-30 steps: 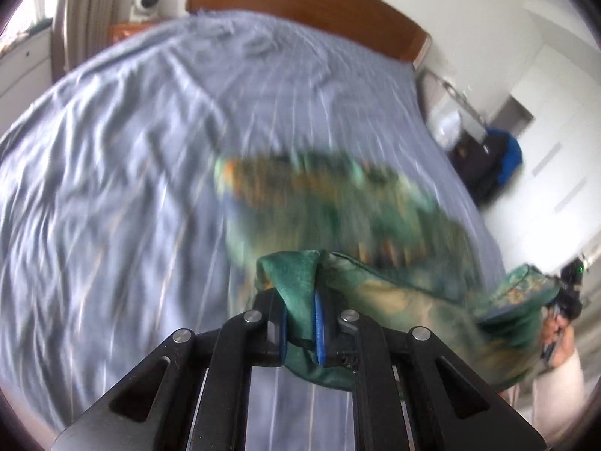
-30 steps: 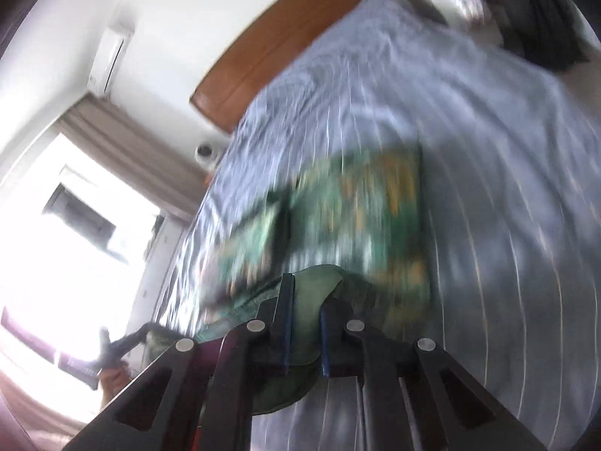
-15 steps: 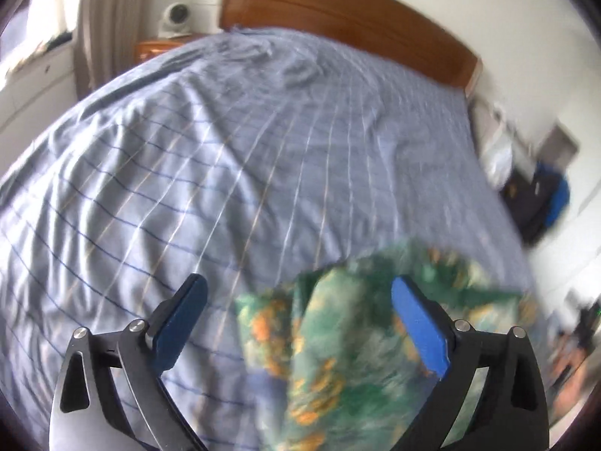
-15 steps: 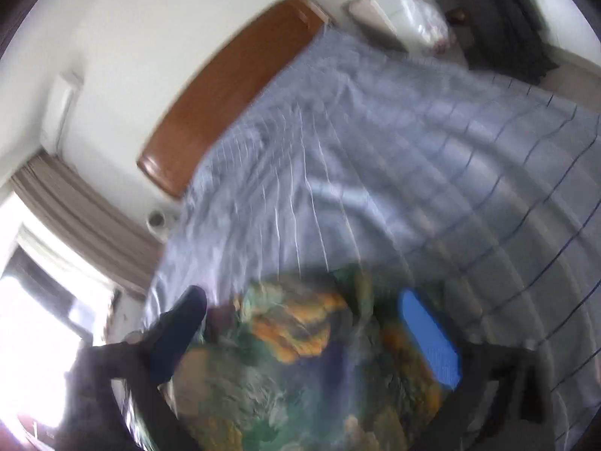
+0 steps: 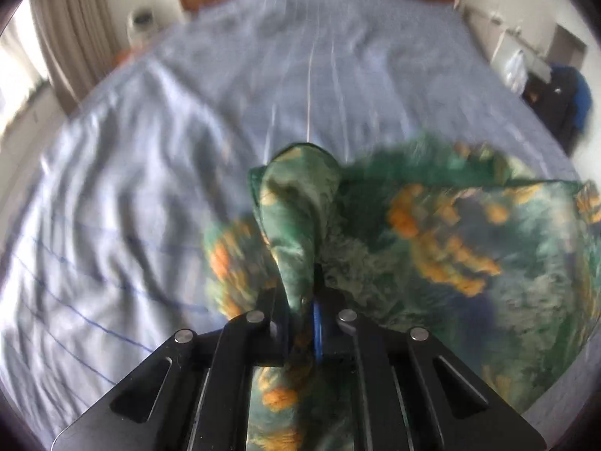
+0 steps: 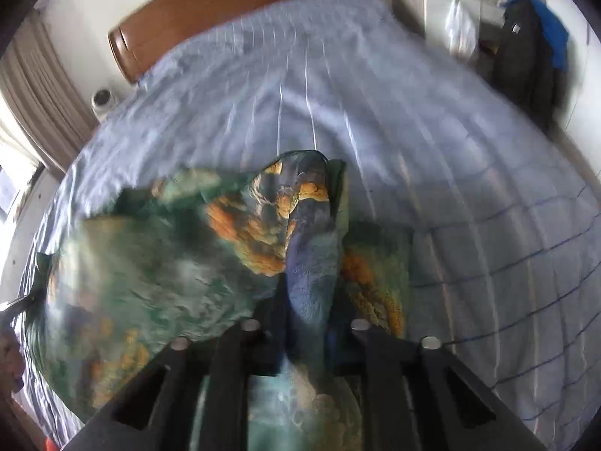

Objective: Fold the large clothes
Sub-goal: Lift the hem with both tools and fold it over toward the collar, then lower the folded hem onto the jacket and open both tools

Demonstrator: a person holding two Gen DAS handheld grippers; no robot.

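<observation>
The left gripper (image 5: 305, 323) was clamped on a bunched corner of the green and orange garment (image 5: 469, 248), and the right gripper (image 6: 306, 329) pinched another fold of it the same way. Between them the cloth spread out, blurred, over the blue striped bedspread (image 5: 150, 150). Beyond lay the wooden headboard (image 6: 233, 3), with a dark jacket (image 6: 526, 49) hanging near the wall.

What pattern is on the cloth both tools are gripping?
Green cloth with orange blotches and a blue-grey patch; clearest in the right wrist view.
</observation>
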